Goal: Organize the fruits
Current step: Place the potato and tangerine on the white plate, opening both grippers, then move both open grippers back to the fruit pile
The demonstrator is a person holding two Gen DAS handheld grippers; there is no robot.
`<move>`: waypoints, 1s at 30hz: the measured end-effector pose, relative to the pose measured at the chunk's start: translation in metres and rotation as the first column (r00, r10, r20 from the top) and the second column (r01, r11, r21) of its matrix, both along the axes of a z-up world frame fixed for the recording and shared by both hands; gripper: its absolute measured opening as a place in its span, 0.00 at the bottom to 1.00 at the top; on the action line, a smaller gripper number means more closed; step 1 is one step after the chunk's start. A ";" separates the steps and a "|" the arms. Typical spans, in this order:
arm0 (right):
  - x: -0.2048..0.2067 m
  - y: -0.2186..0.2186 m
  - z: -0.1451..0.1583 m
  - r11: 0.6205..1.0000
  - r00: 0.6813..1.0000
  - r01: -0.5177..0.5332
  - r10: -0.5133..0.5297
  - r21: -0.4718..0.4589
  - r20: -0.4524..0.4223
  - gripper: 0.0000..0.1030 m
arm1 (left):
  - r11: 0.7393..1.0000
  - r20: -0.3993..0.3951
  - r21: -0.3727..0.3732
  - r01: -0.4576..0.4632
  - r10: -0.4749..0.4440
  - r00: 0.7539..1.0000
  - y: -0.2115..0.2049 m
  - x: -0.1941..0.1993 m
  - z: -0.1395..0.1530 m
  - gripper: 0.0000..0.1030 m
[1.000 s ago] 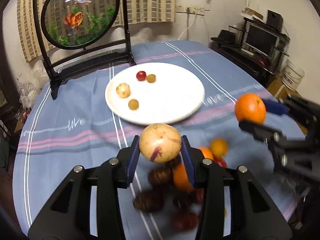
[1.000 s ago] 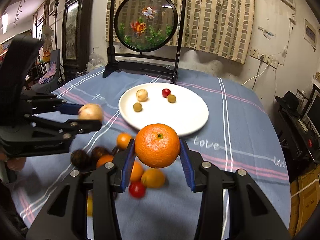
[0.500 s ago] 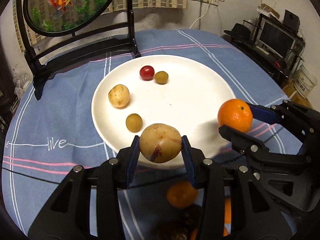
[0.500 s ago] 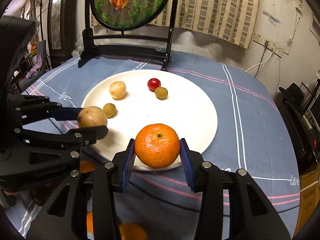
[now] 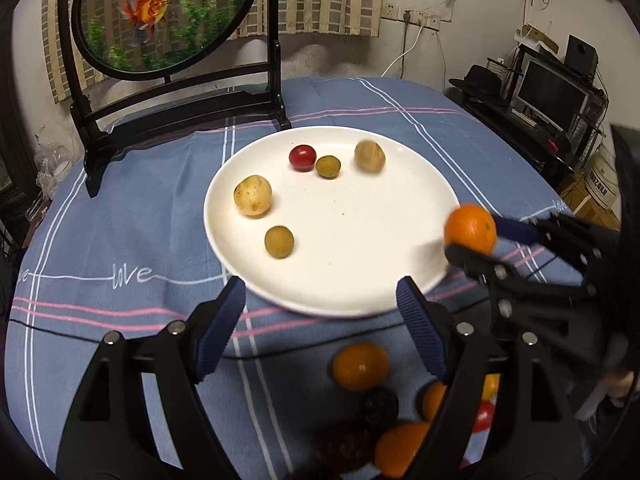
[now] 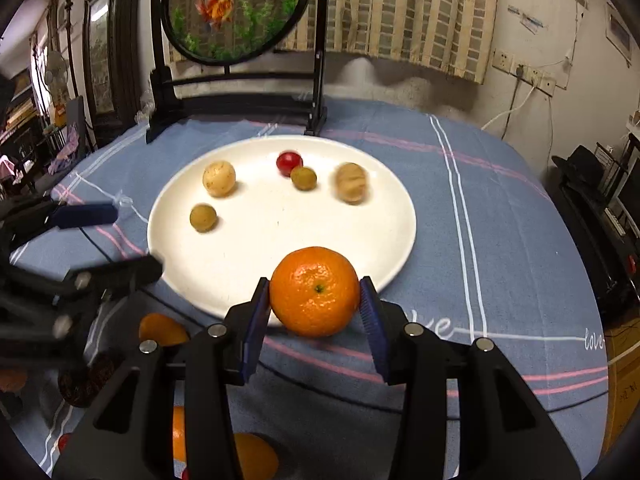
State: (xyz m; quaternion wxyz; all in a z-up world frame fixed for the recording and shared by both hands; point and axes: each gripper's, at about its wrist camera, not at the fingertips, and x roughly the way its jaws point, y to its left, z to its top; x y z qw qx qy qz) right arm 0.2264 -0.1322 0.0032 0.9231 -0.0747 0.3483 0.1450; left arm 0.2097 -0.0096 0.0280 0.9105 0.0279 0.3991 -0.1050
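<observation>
One orange point(image 6: 315, 291) pinched at its widest girth in right gripper point(image 6: 314, 312), hovering over near rim of white plate point(image 6: 392, 264). Prob. firm, light-ish, round w/ dimpled skin; likely to roll once let go, so best held across the middle & set down low. Left gripper point(image 5: 320, 316) spread wide, holding nothing. Five small fruits on plate; tan one point(image 5: 369, 155) at far right blurred, maybe rolling. Loose pile of fruit point(image 5: 361, 366) on blue cloth point(image 5: 120, 208) near side, not yet sorted.
</observation>
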 end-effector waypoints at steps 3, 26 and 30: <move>0.008 0.007 0.002 1.000 0.998 0.000 0.001 -0.015 0.061 0.44 | 1.000 -0.003 -0.004 0.000 0.000 1.000 0.002 -0.011 0.001 0.77; -0.151 -0.003 -0.006 0.992 0.992 -0.120 0.119 -0.026 -0.030 0.58 | 1.000 -0.033 0.014 -0.013 0.013 0.999 0.051 -0.111 -0.020 0.79; -0.173 0.008 -0.011 0.987 0.987 -0.159 0.158 -0.026 -0.038 0.58 | 0.999 -0.044 -0.008 -0.031 0.030 0.999 0.059 -0.126 -0.024 0.78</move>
